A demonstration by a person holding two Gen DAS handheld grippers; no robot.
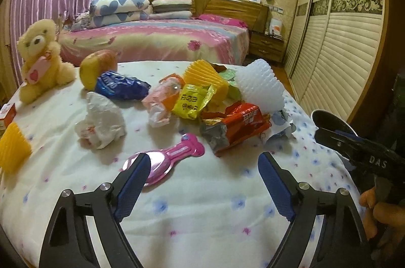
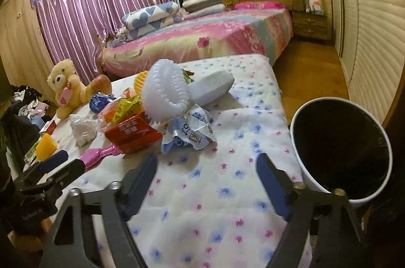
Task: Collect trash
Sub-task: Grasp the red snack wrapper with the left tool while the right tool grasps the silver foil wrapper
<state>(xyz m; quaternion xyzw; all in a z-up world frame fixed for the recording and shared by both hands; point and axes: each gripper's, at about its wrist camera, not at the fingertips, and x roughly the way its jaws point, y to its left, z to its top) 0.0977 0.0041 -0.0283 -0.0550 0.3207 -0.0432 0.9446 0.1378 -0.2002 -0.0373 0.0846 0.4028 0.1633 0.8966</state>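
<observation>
Legible markings are few. The black body of the right gripper (image 1: 364, 154), seen from the left wrist view, carries the white letters "DAS". The red wrapper (image 1: 243, 121), yellow wrapper (image 1: 191, 101) and crumpled blue-and-white wrapper (image 2: 189, 131) bear printed characters, apparently Chinese, too distorted to read reliably.

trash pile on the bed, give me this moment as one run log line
left gripper: open, empty | right gripper: open, empty | red wrapper: on bed, untouched | bin: beside bed, right
</observation>
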